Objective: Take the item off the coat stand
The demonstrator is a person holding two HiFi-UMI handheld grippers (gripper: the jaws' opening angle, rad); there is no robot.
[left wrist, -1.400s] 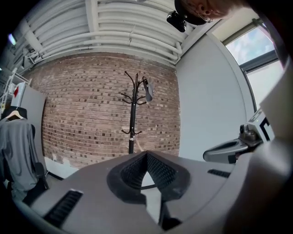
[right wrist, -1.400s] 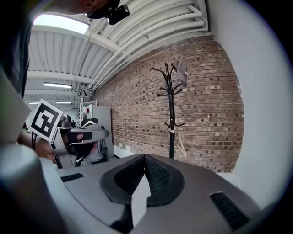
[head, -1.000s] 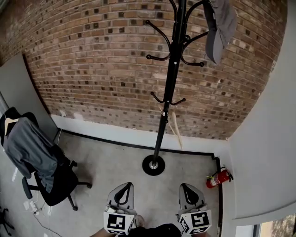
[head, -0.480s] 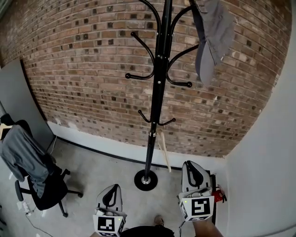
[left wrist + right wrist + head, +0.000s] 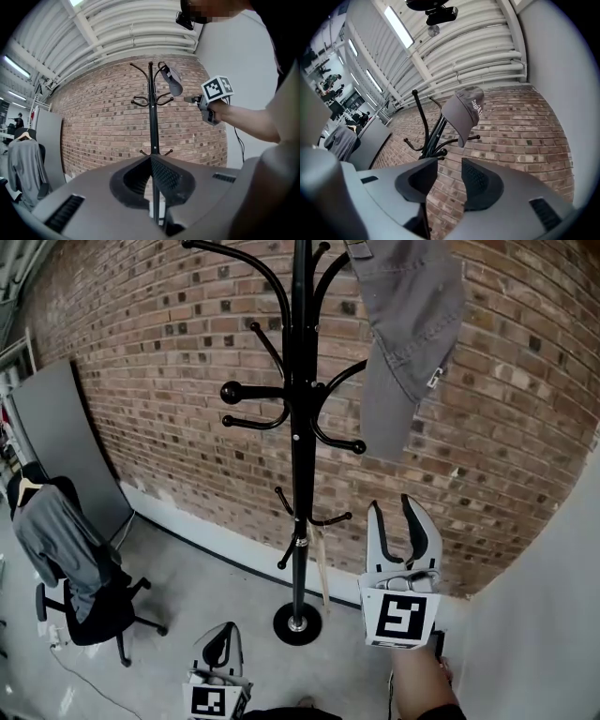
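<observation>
A grey cap (image 5: 405, 334) hangs from an upper hook of the black coat stand (image 5: 299, 484), on its right side. My right gripper (image 5: 405, 512) is raised below the cap, apart from it. Its jaws are opening and nothing is between them. In the right gripper view the cap (image 5: 464, 112) hangs ahead and above the gripper (image 5: 449, 161), with the stand (image 5: 430, 136) to its left. My left gripper (image 5: 218, 645) stays low near the stand's base, shut and empty. The left gripper view shows the stand (image 5: 151, 117), the cap (image 5: 172, 80) and the right gripper (image 5: 190, 99) reaching towards it.
A brick wall (image 5: 169, 381) stands behind the coat stand and a white wall (image 5: 553, 596) closes the right side. An office chair with a grey jacket (image 5: 66, 559) stands at the left, beside a grey panel (image 5: 61, 446). A pale stick (image 5: 322, 573) leans by the stand's pole.
My right gripper has risen from low near the floor to just under the cap, and its jaws have parted. The head view has tilted up. The left gripper stays low.
</observation>
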